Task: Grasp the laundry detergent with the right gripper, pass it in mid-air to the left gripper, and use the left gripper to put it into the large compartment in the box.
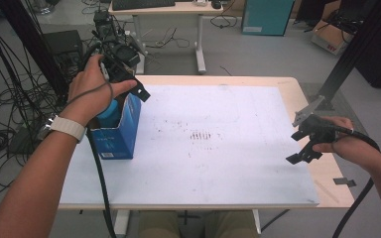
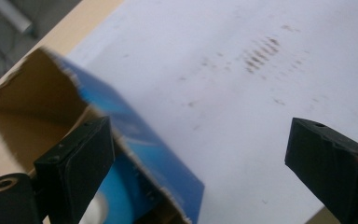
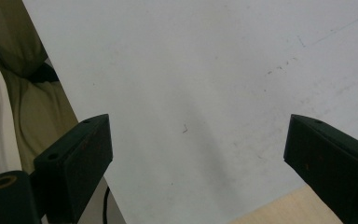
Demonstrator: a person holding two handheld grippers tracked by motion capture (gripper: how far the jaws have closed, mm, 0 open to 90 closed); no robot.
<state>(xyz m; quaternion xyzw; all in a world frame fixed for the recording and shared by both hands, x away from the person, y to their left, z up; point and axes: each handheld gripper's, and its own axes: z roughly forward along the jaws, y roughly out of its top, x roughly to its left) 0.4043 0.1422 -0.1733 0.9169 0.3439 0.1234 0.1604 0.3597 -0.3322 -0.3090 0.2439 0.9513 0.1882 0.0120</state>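
Left gripper (image 1: 138, 89) hangs released, jaws wide and empty, just above the open blue carton (image 1: 121, 131); a blue bottle (image 1: 110, 114) already stands inside, below the jaws. Right gripper (image 1: 305, 148) is released too, idle well apart at the far table edge, so the packing step looks done.

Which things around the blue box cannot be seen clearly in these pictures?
- Blue object inside the blue box: high view, mostly hidden by the left hand and the box wall; its kind is unclear.
- Box print: too small in the high view, blurred in the left gripper view.
- Left gripper: high view, partly covered by the hand.
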